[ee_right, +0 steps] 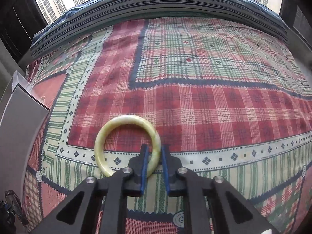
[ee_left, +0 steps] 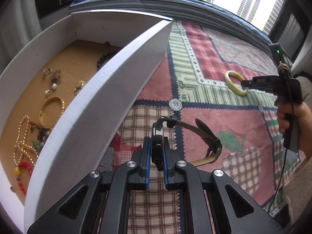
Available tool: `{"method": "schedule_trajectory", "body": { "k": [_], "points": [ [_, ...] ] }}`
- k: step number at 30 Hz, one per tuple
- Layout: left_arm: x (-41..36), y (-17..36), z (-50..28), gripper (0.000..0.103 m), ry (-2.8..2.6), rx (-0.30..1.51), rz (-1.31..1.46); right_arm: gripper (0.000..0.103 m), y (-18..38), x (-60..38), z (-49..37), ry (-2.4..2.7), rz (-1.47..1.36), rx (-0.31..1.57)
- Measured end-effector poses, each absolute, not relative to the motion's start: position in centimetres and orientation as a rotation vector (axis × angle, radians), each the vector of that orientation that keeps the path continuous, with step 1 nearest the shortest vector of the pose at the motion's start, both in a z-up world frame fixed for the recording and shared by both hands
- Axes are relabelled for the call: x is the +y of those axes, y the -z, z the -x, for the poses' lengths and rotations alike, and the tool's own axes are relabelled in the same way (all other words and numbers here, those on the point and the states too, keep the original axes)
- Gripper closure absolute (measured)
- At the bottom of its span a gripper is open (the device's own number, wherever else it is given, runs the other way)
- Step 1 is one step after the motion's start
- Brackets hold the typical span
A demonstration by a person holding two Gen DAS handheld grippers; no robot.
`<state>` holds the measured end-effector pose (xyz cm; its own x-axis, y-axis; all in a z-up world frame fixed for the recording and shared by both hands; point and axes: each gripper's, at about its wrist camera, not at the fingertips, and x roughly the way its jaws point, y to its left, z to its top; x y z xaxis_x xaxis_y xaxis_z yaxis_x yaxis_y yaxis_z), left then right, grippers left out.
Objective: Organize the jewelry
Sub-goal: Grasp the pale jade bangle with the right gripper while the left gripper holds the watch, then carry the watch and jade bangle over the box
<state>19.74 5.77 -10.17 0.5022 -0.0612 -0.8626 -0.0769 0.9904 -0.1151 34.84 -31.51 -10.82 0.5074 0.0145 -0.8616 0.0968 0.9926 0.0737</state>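
Now pale green bangle [ee_right: 124, 144] flat on plaid cloth [ee_right: 214, 105], right side of ring between pads of right gripper [ee_right: 155, 156]; jaws narrowed around it, pads at or nearly on stone. Left gripper [ee_left: 157, 154] pinching dark watch [ee_left: 157, 142] by case, edge-on, strap [ee_left: 204, 136] curling right above cloth. White box [ee_left: 101, 97] just left, gold bracelet [ee_left: 51, 112] and bead strands [ee_left: 23, 142] on its floor.
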Motion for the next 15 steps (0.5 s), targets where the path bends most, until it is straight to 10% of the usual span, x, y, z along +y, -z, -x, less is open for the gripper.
{"method": "schedule_trajectory", "body": {
  "k": [15],
  "points": [
    [6.5,8.0,-14.8,0.094,-0.066,0.984,0.089,0.092,8.1,-28.7,-19.7,-0.188,-0.275,0.964]
  ]
}}
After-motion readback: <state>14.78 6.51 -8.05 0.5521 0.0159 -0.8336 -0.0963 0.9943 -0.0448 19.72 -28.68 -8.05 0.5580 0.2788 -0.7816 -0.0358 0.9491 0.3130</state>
